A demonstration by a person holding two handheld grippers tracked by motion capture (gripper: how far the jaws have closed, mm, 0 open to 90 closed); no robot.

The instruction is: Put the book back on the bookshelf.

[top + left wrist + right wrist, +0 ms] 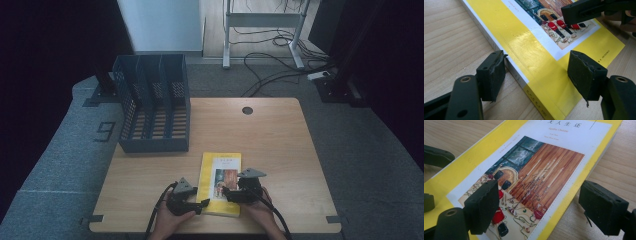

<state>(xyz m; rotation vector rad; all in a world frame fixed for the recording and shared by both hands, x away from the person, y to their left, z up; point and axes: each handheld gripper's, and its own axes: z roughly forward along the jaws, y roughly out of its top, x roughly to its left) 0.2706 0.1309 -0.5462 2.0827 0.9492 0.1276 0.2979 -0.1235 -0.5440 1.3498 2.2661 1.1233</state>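
Observation:
A yellow paperback book (212, 172) with a picture on its cover lies flat near the table's front edge. My left gripper (201, 204) is at the book's near left corner and is open. In the left gripper view (536, 72) one jaw sits on the wood beside the spine and the other hovers over the yellow cover (534, 50). My right gripper (230, 193) is open at the book's right side. Seen from the right gripper view (539, 207), one jaw is above the cover picture (544, 170) and the other is past the book's edge, over the table.
A dark blue slotted file organizer (152, 102) stands at the table's back left. The wooden table (270, 145) has a round cable hole (247, 110) at the back. Cables and a desk frame lie on the floor beyond.

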